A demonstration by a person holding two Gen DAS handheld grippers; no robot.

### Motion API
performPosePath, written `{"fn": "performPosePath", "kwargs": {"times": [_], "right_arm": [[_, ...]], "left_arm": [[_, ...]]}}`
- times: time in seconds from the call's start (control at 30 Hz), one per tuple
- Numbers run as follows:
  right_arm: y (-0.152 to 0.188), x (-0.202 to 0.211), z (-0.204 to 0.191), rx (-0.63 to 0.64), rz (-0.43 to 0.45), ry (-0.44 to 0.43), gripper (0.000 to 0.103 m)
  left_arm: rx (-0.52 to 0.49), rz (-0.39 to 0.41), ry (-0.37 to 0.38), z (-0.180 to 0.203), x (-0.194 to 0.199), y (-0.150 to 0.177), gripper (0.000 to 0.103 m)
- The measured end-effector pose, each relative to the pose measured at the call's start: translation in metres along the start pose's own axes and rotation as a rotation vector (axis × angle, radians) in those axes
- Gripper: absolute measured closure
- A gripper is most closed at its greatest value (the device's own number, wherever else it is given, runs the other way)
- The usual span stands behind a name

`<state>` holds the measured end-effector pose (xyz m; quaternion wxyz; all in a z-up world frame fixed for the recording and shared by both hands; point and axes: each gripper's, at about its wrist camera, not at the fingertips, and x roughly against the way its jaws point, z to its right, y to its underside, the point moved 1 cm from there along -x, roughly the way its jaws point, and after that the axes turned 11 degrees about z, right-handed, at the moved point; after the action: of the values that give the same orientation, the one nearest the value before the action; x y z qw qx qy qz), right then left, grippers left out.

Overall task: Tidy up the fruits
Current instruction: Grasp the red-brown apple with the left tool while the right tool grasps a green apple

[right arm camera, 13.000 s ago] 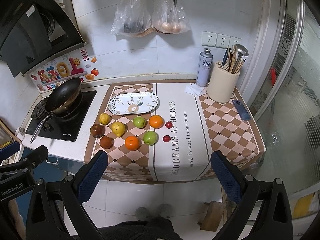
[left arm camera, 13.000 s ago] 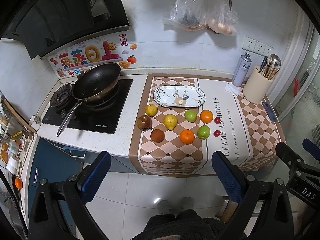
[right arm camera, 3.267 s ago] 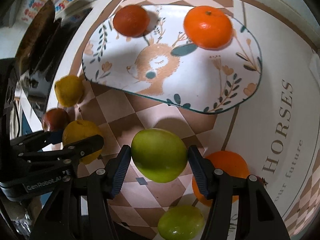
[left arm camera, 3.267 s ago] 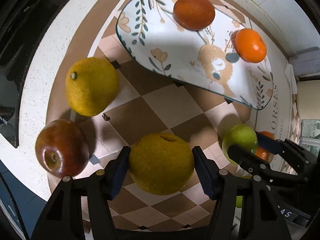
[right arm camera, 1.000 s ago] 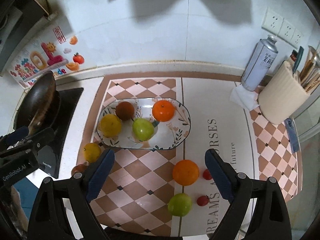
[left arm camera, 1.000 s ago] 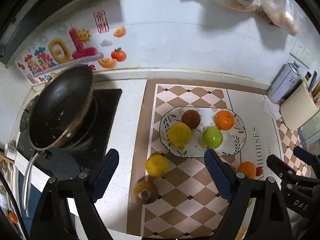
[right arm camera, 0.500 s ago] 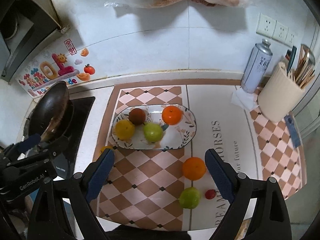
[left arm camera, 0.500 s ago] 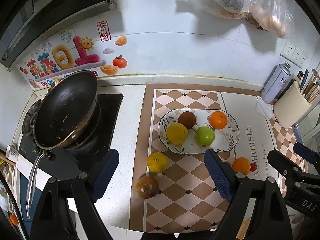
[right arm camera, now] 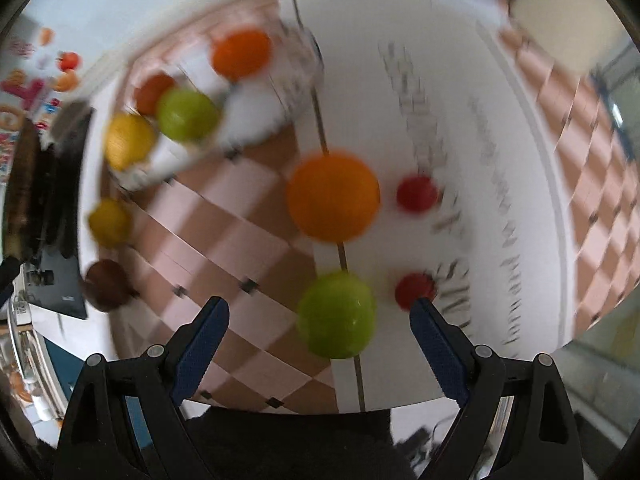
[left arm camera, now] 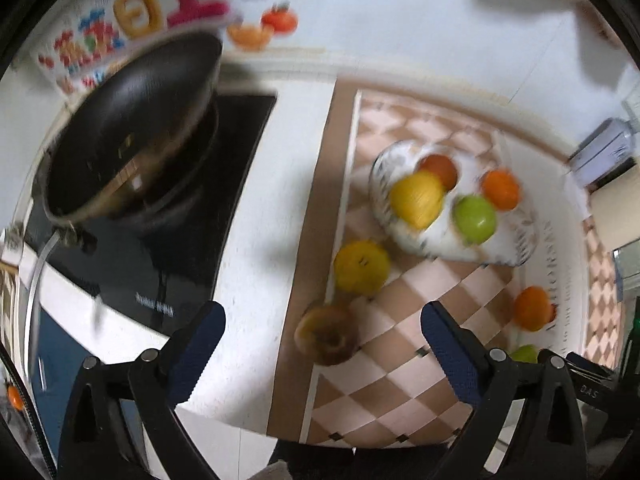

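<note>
The patterned plate (left arm camera: pixel 520 248) holds a yellow pear (left arm camera: pixel 418 198), a green apple (left arm camera: pixel 474 218), an orange (left arm camera: pixel 500 190) and a brown fruit (left arm camera: pixel 438 170). On the checked mat lie a yellow fruit (left arm camera: pixel 362 266) and a red-brown apple (left arm camera: pixel 326 334). My left gripper (left arm camera: pixel 322 314) hangs over that apple with its jaws opening and nothing touching the pads. My right gripper (right arm camera: pixel 319 308) is open above a green apple (right arm camera: pixel 336 314), with gaps on both sides. Beyond it lie an orange (right arm camera: pixel 334 196) and two small red fruits (right arm camera: pixel 416 198) (right arm camera: pixel 414 290). Both views are blurred.
A black pan (left arm camera: pixel 132 128) sits on the dark hob (left arm camera: pixel 168 248) left of the mat. A spray can (left arm camera: pixel 604 148) stands at the back right by the wall. The counter's front edge runs just below both grippers, with a person's dark clothing (right arm camera: pixel 288 440) beneath.
Both grippers have dropped toward the counter and tilted down, so the fruits look larger. The left jaws stand wider. The right view now centres on the loose green apple and orange.
</note>
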<state>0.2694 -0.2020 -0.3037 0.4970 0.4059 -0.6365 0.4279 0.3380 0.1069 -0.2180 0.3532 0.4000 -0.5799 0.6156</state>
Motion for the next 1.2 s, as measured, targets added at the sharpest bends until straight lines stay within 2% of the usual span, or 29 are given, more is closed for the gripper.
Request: {"fn": "performPosePath", "kwargs": {"times": [0.17,0.27,0.33,0.4,0.43,0.5,0.57,0.7,0.83,0.97,1.2], "right_arm": [[0.008,-0.027,0.004,-0.009,-0.047,-0.005,0.012],[0.009,-0.038,0.0,0.004,-0.063,-0.011,0.025],[0.009,-0.041,-0.001,0.02,-0.056,0.005,0.029],[0.009,-0.042,-0.003,0.041,-0.049,0.023,0.038],[0.01,-0.043,-0.003,0.043,-0.051,0.021,0.04],[0.01,-0.04,-0.003,0.053,-0.047,0.02,0.044],[0.01,-0.04,-0.004,0.057,-0.052,0.012,0.044],[0.012,-0.039,-0.023,0.065,-0.061,-0.016,0.044],[0.015,-0.038,-0.041,0.075,-0.073,-0.094,0.044],[0.013,-0.042,-0.057,0.095,-0.087,-0.115,0.044],[0.014,-0.053,-0.056,0.078,-0.123,-0.133,0.043]], "left_arm": [[0.002,-0.124,-0.02,-0.004,-0.043,0.024,0.003],[0.0,-0.18,-0.025,-0.005,-0.067,0.034,0.003],[-0.003,-0.222,-0.025,-0.005,-0.083,0.038,0.003],[-0.008,-0.246,-0.019,-0.004,-0.095,0.043,0.003],[-0.009,-0.263,-0.012,-0.003,-0.101,0.046,0.004],[0.005,-0.275,0.015,-0.001,-0.107,0.048,0.014],[0.007,-0.282,0.034,0.002,-0.111,0.052,0.038],[-0.013,-0.25,0.02,0.011,-0.11,0.053,0.039],[-0.009,-0.273,0.09,0.026,-0.104,0.058,0.039],[-0.05,-0.29,0.137,0.053,-0.101,0.068,0.039],[-0.109,-0.283,0.143,0.079,-0.1,0.076,0.039]]}}
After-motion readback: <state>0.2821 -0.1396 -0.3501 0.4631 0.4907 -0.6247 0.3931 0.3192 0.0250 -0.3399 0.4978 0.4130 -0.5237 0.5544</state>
